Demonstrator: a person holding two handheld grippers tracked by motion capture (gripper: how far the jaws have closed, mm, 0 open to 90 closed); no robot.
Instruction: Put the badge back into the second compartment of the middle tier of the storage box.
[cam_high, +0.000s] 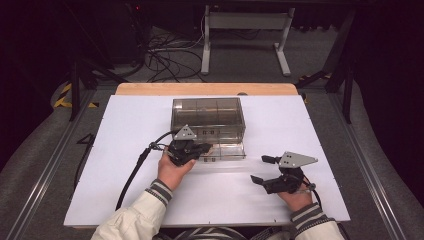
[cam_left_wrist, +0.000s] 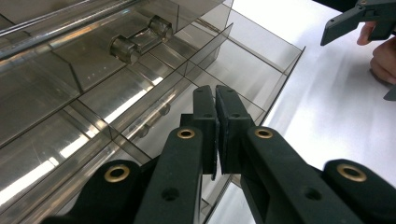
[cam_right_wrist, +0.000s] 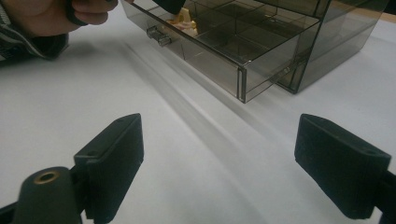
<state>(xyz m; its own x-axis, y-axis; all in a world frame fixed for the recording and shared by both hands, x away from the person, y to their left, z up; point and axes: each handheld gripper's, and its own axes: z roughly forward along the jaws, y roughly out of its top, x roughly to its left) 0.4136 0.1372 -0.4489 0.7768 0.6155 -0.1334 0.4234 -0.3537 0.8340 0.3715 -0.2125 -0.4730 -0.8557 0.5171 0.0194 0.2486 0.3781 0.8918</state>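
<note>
Smoky clear plastic is making up the one drawer box (cam_high: 208, 119) standing at the middle of the white table top (cam_high: 125, 150), toward its far side. Its one lower drawer (cam_right_wrist: 219, 51) is standing pulled out toward the person, and thin walls are dividing it into several compartments; the exact count is hard to tell. A small yellowish thing (cam_right_wrist: 183, 18) is lying in one compartment near the drawer's front handle (cam_right_wrist: 158, 36); what it is cannot be told. A second handle (cam_left_wrist: 140, 41) is showing on the closed drawer front above.

Two grippers are working here. The left gripper (cam_left_wrist: 215, 100) is hanging over the open drawer's compartments with its jaws pressed together and nothing between them. The right gripper (cam_high: 259, 169) is resting low over the bare table, well apart from the box and to its right, with its jaws standing wide apart and nothing between them.

The drawer's right front corner is jutting out past the box, and the table is lying bare in front of it and on both sides, out to the white edges. A strip of wood (cam_high: 205, 89) is showing along the far edge.
</note>
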